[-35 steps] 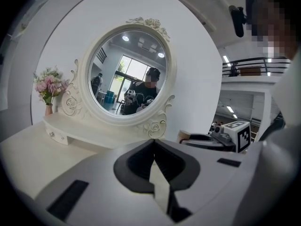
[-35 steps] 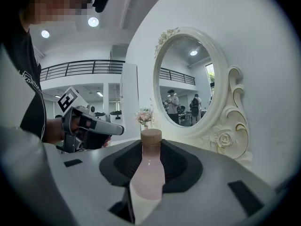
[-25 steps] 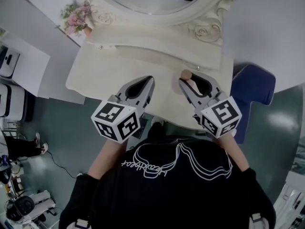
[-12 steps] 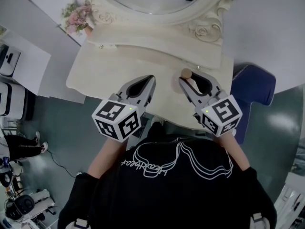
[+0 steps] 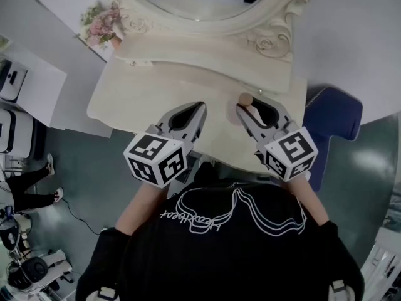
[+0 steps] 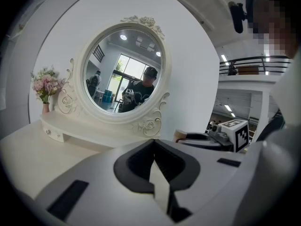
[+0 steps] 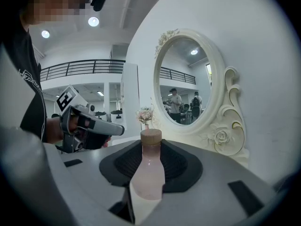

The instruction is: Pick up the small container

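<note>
Small container (image 7: 147, 173): pale pink frosted bottle with a tan cap (image 7: 151, 135), standing upright between the right gripper's jaws, over the front right part of the dressing table (image 5: 138, 86). I cannot tell whether its base is clearing the top.
Right gripper (image 5: 243, 110): clamping the bottle's body from both sides, with the pads pressing below the shoulder.
Left gripper (image 6: 153, 149): jaws are pressing together with nothing between them, and it is hovering beside the right one.
Handling: probably light and stiff. The smooth rounded wall is looking slippery, and if it is glass, a drop would be risking a break.
Where to hold: the wide body is offering the most contact, while the narrowing neck and the cap are looking like poorer places.
Contents: the frosted wall is hiding any fill level, and the cap is sitting on.
Other container: a small vase (image 5: 114, 41) is holding pink flowers (image 5: 99, 22) at the table's far left, well apart from the bottle.
</note>
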Tool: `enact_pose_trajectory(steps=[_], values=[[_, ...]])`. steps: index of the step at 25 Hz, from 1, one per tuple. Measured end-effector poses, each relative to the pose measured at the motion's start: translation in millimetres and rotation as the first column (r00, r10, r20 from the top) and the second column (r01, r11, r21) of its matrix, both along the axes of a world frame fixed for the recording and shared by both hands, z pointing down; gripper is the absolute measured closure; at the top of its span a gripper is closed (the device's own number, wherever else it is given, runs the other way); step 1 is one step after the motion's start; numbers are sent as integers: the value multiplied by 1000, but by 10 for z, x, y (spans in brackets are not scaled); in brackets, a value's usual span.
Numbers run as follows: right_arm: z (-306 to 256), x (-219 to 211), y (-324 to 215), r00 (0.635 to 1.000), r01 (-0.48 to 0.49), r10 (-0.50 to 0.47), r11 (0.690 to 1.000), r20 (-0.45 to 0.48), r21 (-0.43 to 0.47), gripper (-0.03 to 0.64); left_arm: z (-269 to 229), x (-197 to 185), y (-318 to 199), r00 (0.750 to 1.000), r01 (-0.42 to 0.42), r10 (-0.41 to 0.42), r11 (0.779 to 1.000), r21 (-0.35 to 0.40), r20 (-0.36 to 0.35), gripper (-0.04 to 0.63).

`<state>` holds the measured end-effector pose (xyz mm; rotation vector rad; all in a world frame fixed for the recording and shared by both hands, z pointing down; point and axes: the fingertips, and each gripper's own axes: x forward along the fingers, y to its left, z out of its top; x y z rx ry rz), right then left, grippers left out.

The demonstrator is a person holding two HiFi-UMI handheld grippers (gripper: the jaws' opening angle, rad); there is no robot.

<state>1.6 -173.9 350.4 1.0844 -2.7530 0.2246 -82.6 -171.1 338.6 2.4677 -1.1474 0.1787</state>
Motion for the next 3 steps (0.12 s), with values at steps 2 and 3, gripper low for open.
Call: enact_pose_trajectory(steps=[2, 3], values=[[16, 4, -16, 1000, 2, -2, 1000, 0, -4, 492, 16, 3, -11, 1000, 0, 0, 1000, -4, 2, 591], [22, 5, -27, 1000, 3, -3, 1000, 0, -5, 492, 20, 4, -20, 1000, 0, 0, 1000, -5, 3, 591]])
